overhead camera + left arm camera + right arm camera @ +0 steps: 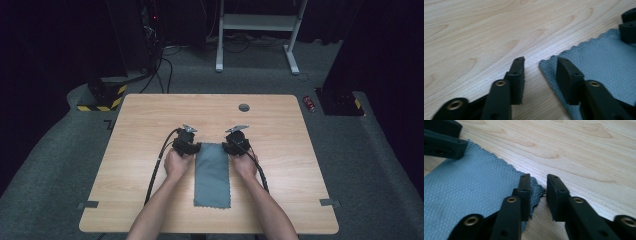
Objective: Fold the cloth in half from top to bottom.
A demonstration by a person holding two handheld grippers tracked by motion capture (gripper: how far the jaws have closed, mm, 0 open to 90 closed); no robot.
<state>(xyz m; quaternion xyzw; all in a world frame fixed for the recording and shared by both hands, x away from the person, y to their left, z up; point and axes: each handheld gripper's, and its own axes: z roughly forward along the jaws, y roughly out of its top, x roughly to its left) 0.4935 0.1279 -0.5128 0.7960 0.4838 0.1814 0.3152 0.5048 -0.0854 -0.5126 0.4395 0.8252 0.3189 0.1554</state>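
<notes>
A grey-blue cloth point(212, 172) lies flat on the wooden table point(140, 115), long side running toward the person. My left gripper point(196, 147) sits at the cloth's far left corner and is open. In the left gripper view that cloth corner point(546, 63) lies between the jaws of the left gripper point(540, 65), one jaw on bare wood, the other over the cloth point(604, 65). My right gripper point(227, 146) is open at the far right corner. The right gripper point(538, 182) straddles that corner point(537, 187) of the cloth point(474, 190) low over the table.
A small dark round disc point(244, 107) is set in the table near its far edge. Cables point(156, 167) trail from both grippers back along the forearms. The other gripper's jaws point(444, 143) show at the cloth's opposite corner. Beyond the table is grey carpet with a white frame point(257, 25).
</notes>
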